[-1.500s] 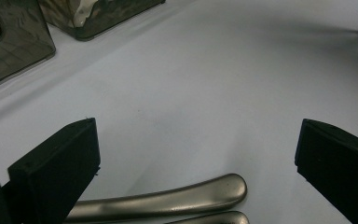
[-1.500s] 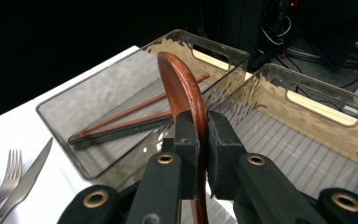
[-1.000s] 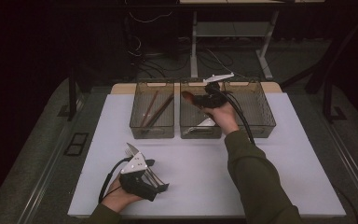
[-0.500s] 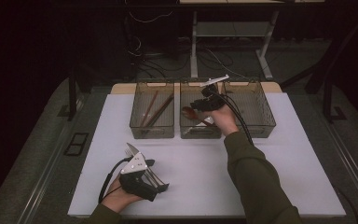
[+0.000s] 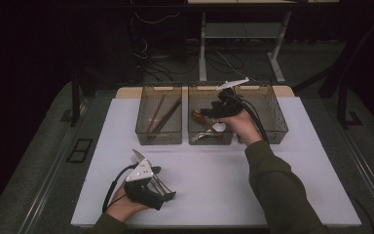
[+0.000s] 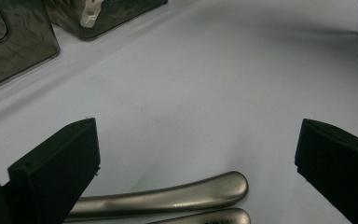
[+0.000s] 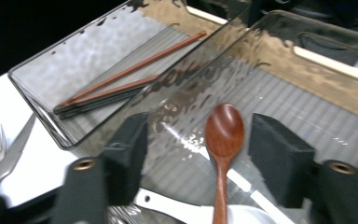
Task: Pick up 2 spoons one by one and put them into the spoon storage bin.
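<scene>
My right gripper hovers over the middle clear bin. Its jaws have just been opening. A brown wooden spoon lies between them, with a gap on each side and no pad touching it. At the table's front left, my left gripper rests on the white surface with its jaws wide apart. Two metal cutlery handles lie low between those jaws, untouched.
The left bin holds brown chopsticks. A third bin stands to the right. A white spoon lies in the middle bin. A fork and knife lie on the white table by the left hand.
The right gripper's jaws have spread apart over the middle bin, and the hand has tilted and lifted a little. The left hand has stayed still.
</scene>
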The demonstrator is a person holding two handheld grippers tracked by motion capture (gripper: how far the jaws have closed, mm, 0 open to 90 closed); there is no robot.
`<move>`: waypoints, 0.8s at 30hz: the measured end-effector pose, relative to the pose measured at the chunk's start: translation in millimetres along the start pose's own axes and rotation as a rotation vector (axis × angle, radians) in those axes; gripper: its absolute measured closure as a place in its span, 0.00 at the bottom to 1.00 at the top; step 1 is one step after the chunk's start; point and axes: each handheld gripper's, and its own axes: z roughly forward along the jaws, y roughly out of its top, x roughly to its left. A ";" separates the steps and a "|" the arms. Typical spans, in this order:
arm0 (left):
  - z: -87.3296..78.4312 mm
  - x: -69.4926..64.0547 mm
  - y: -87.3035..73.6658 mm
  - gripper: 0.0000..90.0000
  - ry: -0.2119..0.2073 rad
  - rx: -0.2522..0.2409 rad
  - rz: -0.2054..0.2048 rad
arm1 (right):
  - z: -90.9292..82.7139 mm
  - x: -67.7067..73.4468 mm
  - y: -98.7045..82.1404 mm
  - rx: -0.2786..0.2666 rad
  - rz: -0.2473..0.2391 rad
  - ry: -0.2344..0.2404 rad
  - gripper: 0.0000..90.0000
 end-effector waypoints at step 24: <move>-1.6 -0.2 -1.2 0.00 0.013 -0.001 -0.013 | -57.2 18.7 -38.1 -0.122 -0.070 0.039 0.22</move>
